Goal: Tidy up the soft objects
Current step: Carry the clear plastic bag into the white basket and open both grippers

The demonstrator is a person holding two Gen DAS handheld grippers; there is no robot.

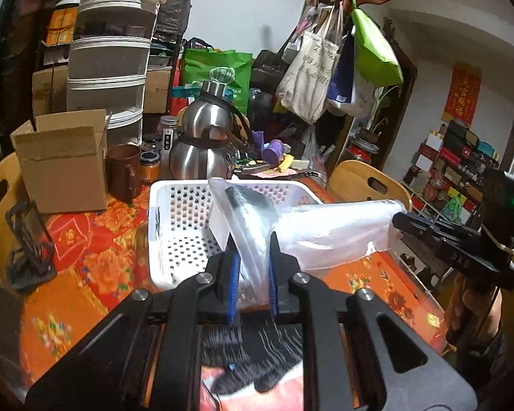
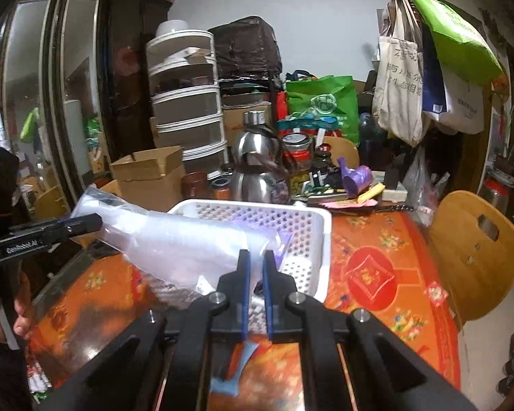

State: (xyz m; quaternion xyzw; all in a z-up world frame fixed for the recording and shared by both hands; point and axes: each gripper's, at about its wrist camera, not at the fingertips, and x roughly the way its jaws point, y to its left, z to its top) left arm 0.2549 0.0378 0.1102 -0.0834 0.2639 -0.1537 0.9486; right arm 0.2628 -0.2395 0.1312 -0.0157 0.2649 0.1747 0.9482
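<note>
A clear plastic bag (image 1: 329,233) with soft dark contents hangs between both grippers over the near edge of a white perforated basket (image 1: 178,219). My left gripper (image 1: 252,243) is shut on one end of the bag. My right gripper (image 2: 256,262) is shut on the other end of the bag (image 2: 174,239), in front of the basket (image 2: 305,236). The right gripper also shows at the right of the left wrist view (image 1: 399,221). The left gripper shows at the left of the right wrist view (image 2: 97,222).
The table has an orange-red floral cloth (image 1: 85,257). Behind the basket stand a cardboard box (image 1: 63,161), a brown mug (image 1: 123,171), steel kettles (image 1: 202,150) and jars. Wooden chairs (image 2: 473,257) flank the table. Bags hang on a coat rack (image 1: 339,51).
</note>
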